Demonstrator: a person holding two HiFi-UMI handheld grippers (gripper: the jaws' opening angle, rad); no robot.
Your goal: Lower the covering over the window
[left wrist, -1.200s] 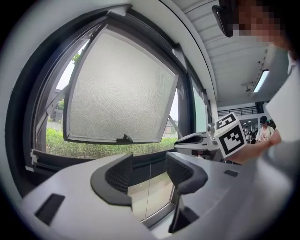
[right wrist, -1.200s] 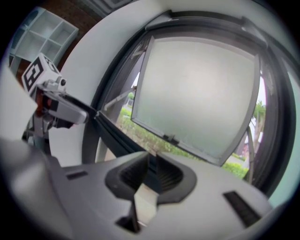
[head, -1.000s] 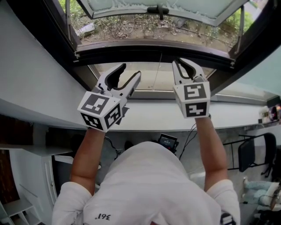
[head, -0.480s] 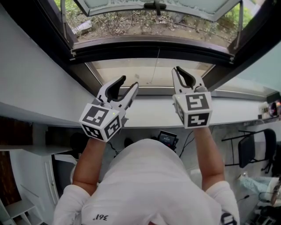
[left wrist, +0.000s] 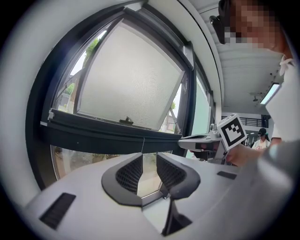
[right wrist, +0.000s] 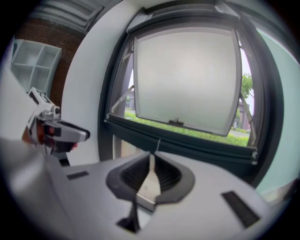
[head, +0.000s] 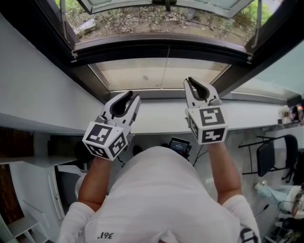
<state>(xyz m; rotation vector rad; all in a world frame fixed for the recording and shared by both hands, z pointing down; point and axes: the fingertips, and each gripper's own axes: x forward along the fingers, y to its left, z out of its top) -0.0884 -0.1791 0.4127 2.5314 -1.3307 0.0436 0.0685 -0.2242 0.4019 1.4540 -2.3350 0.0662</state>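
Head view | left fingers (left wrist: 129,176) just closing, apart, empty | right fingers (right wrist: 169,176) closed | cord (head: 165,66) thin, top hidden

Window sash (head: 123,4) cut off by the head view's top edge; pull cord (head: 166,66) a mere hairline, its ends too fine to trace; small items (head: 295,113) at the far right end of the sill (head: 156,116) too small to name; dark device (head: 179,144) half hidden behind the person's shoulder (head: 156,190).
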